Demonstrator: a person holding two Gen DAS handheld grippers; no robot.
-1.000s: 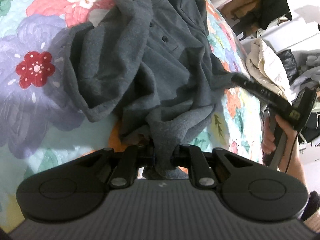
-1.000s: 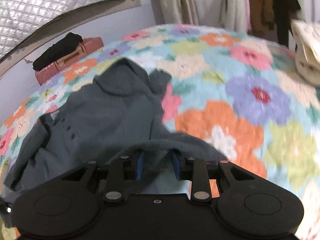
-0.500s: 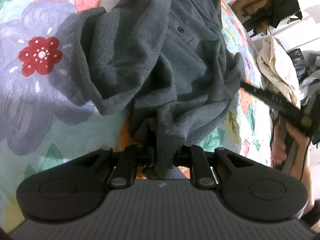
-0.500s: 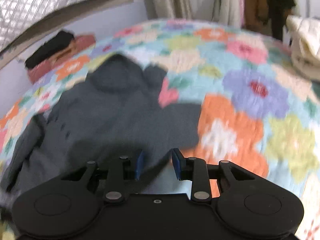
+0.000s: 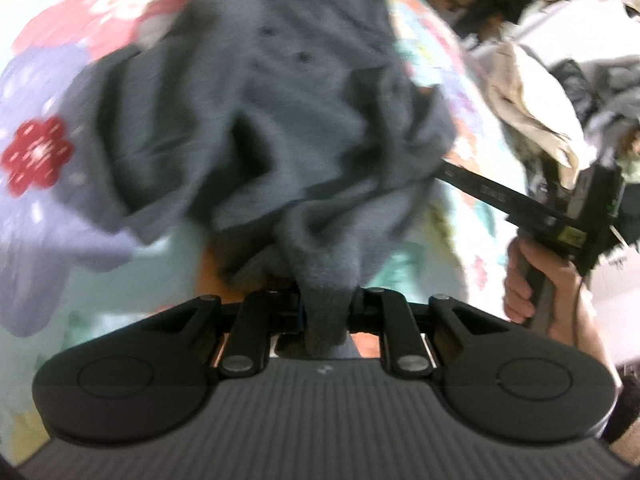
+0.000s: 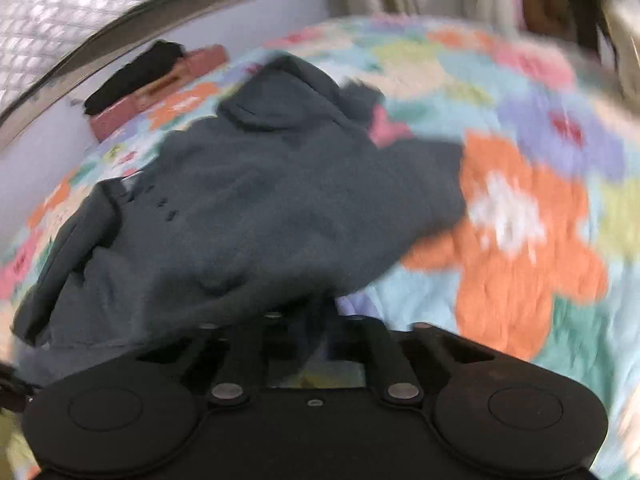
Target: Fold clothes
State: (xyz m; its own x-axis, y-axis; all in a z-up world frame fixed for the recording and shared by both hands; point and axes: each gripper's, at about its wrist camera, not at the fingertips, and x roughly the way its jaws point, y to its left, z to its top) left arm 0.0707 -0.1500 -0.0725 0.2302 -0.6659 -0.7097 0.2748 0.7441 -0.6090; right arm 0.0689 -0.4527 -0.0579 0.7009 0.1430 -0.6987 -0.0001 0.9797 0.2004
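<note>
— Where's the shirt sitting, from your side?

— The grey shirt (image 5: pixel 280 112) lies crumpled on the flowered quilt (image 5: pixel 60 208), placket and buttons facing up; on the left, the left gripper (image 5: pixel 326 308) has its jaws nearly together on a bunched fold of the hem, a tongue of cloth hanging down between them; that grip looks firm.

— And the other hand?

— Further right, the right gripper (image 6: pixel 308 320) has its jaws closed all the way down; the shirt's near edge drapes over the fingertips, so I'd judge it has pinched cloth, though the fabric hides the pads; from the left view you see a hand (image 5: pixel 532 280) round its handle, beside the shirt's right edge.

— How will it handle?

— Soft, light, fleecy; it sags and bunches wherever it isn't held, so a single pinch drags the rest in a heap; I'd take it at the two hem corners or the shoulders, spread apart, to pull it flat.

— Room to work?

— Plenty of bare quilt to the right of the shirt; at the far left a pink box (image 6: pixel 160 96) sits near the wall (image 6: pixel 48 152); a pile of clothes (image 5: pixel 532 108) crowds the right edge.
</note>
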